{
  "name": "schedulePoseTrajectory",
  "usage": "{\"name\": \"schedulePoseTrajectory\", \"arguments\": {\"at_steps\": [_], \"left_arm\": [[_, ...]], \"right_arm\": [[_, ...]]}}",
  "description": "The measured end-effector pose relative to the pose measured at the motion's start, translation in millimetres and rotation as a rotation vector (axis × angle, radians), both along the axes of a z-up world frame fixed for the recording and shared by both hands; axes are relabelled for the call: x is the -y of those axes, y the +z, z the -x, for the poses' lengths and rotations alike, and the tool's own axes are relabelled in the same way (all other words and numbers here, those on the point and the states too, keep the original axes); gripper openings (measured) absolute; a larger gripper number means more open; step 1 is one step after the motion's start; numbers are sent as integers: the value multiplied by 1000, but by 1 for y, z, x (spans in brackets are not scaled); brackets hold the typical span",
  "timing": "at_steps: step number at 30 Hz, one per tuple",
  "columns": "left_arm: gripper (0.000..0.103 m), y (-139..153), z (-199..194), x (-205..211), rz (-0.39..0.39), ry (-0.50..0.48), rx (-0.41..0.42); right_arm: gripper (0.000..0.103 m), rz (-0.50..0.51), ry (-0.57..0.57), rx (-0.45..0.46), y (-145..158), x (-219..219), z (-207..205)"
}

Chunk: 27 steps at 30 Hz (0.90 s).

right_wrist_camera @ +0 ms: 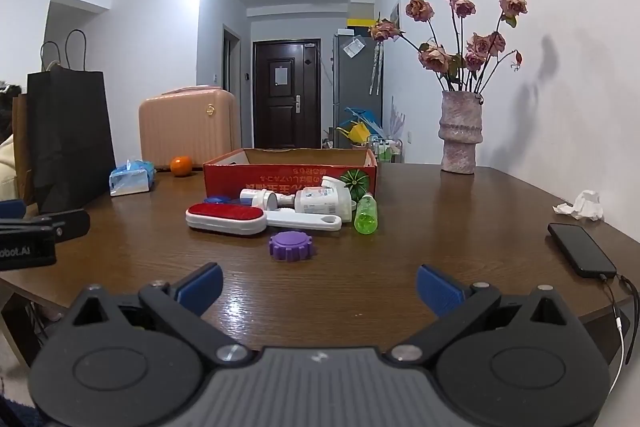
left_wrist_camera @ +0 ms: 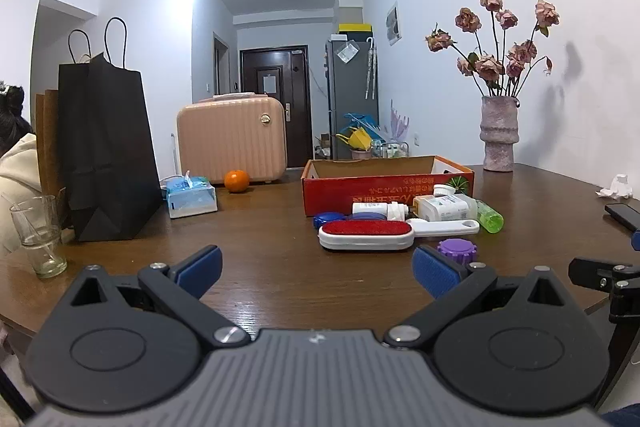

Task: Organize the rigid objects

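A red cardboard box (left_wrist_camera: 384, 187) (right_wrist_camera: 288, 171) stands open on the brown table. In front of it lie a red-and-white lint brush (left_wrist_camera: 366, 234) (right_wrist_camera: 226, 218), a purple gear-shaped cap (left_wrist_camera: 457, 251) (right_wrist_camera: 291, 245), a green bottle (left_wrist_camera: 490, 215) (right_wrist_camera: 365, 215), white bottles (left_wrist_camera: 444, 207) (right_wrist_camera: 320, 202) and a blue lid (left_wrist_camera: 329, 219). My left gripper (left_wrist_camera: 318, 273) is open and empty, short of the brush. My right gripper (right_wrist_camera: 320, 285) is open and empty, short of the purple cap.
A black paper bag (left_wrist_camera: 106, 151), a drinking glass (left_wrist_camera: 38, 235), a tissue pack (left_wrist_camera: 191, 195), an orange (left_wrist_camera: 237, 181) and a pink case (left_wrist_camera: 232, 139) stand at the left. A vase of dried roses (right_wrist_camera: 460, 135), crumpled tissue (right_wrist_camera: 582, 205) and a phone (right_wrist_camera: 580, 249) are at the right.
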<state>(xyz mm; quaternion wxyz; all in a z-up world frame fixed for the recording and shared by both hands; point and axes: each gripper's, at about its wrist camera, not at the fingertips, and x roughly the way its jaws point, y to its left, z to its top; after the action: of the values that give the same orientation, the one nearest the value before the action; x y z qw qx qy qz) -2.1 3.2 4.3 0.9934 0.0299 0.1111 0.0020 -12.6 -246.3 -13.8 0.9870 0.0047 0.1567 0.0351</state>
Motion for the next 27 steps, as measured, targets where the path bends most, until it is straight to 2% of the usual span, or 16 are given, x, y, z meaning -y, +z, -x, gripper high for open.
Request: {"name": "schedulePoseTrajectory", "arguments": {"at_steps": [27], "left_arm": [[103, 2, 5, 4, -13, -19, 24]], "right_arm": [[103, 15, 8, -4, -1, -1, -1]]}}
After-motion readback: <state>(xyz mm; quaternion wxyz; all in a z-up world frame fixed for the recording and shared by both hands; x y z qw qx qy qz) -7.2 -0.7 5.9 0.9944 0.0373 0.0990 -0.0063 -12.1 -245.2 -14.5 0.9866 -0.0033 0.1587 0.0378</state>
